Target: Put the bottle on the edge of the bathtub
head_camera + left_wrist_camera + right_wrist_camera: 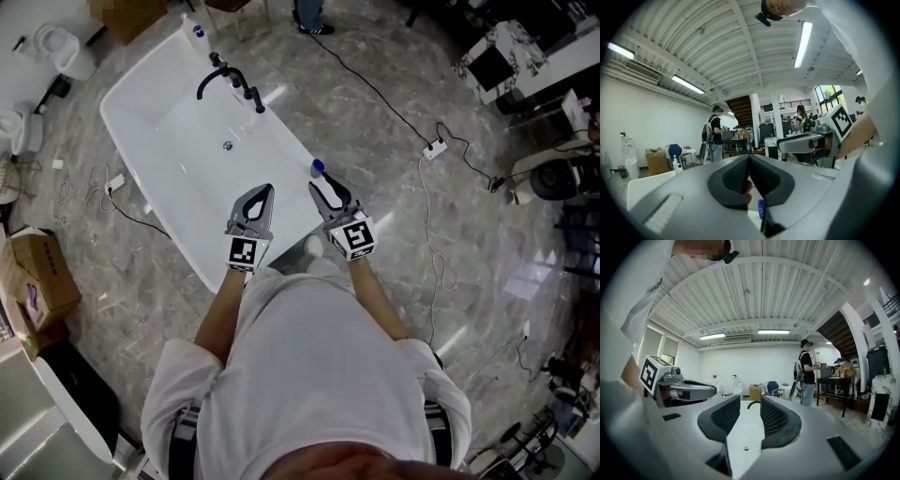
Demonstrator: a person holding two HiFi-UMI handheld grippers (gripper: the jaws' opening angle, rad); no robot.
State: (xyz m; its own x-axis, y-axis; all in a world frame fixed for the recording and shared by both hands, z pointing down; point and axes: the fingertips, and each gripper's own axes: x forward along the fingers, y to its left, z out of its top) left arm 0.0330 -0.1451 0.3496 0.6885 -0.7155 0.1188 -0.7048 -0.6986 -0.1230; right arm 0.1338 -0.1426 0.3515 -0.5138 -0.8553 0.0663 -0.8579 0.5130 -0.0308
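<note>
A small bottle with a blue cap (317, 169) stands on the near right rim of the white bathtub (141, 103). My right gripper (320, 188) hovers just behind the bottle and is open. In the right gripper view its jaws (750, 414) stand apart with only the tub's inside showing between them. My left gripper (266, 192) is held over the tub's near end, shut and empty. In the left gripper view its pads meet at the tip (750, 158), and the blue cap (761, 208) shows low down beneath them. The bottle's body is mostly hidden.
A black faucet (230, 80) sits on the tub's far right rim, and a second blue-capped bottle (199, 33) stands at its far end. A power strip with cables (433, 147) lies on the marble floor to the right. A cardboard box (37, 281) is at the left. People stand in the background.
</note>
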